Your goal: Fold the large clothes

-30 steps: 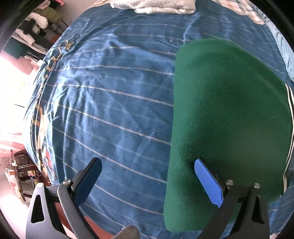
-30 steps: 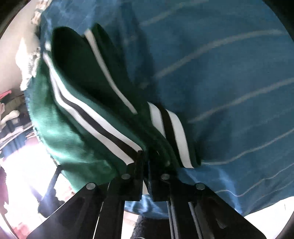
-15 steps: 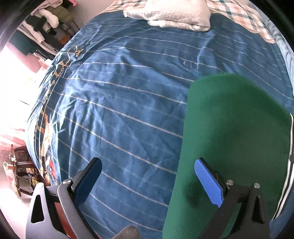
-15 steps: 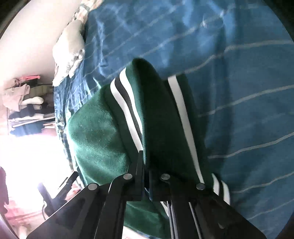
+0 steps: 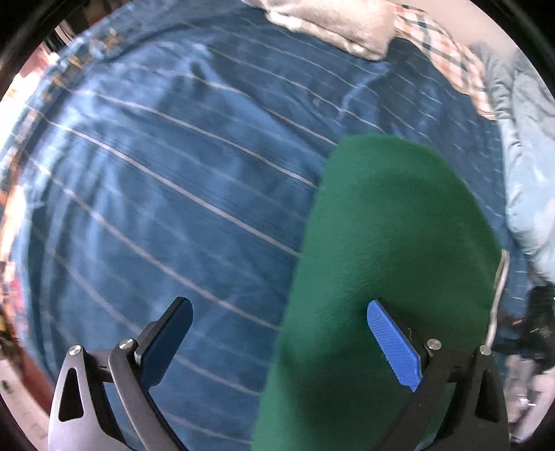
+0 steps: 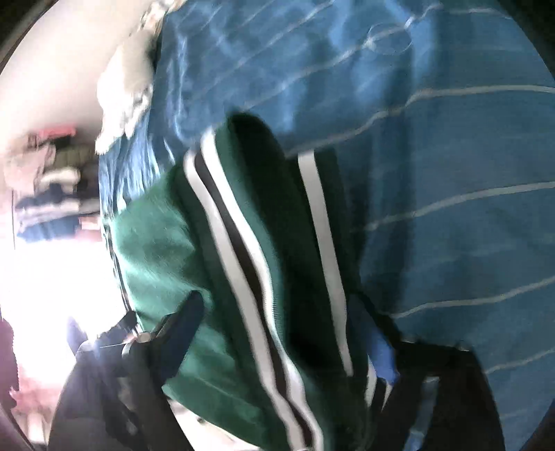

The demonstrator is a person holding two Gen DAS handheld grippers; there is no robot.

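A folded green garment with white and black side stripes lies on the blue striped bedspread. My left gripper is open and empty, its right finger above the garment's near left part. In the right wrist view my right gripper is open, with the striped edge of the garment lying between its fingers. The view is blurred.
A white folded towel and a checked cloth lie at the far end of the bed. A pale blue cloth lies on the right. Stacked clothes stand beside the bed.
My right gripper has opened and let go of the garment's striped edge. My left gripper has pulled back a little, still open.
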